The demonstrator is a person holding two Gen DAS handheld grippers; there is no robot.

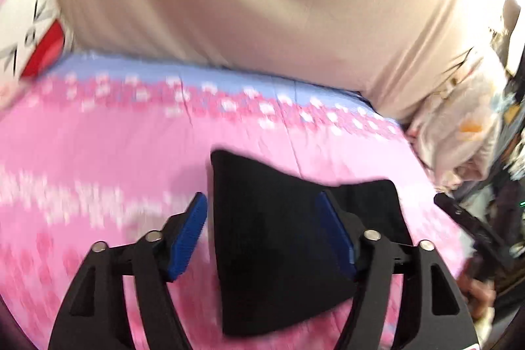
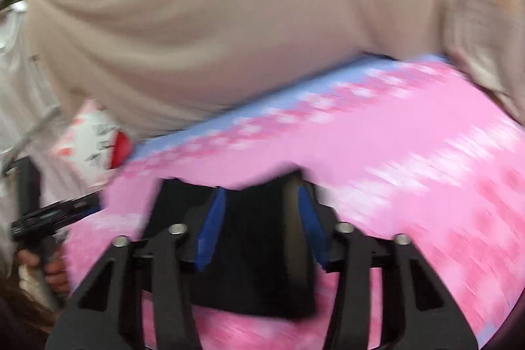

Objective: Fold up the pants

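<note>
Where the pink bedspread [image 1: 98,146] lies bare toward its blue far edge, we count one folded black pants [image 1: 279,238] mid-bed; left gripper [image 1: 262,235] wide apart, right gripper [image 2: 259,228] narrower, grip uncertain.

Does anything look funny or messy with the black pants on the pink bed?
Nothing looks spilled or torn. The black pants sit as a folded bundle on the pink bedsheet, its edges a little uneven. Both pictures are blurry, so small wrinkles can't be judged.

No legible text anywhere.
</note>
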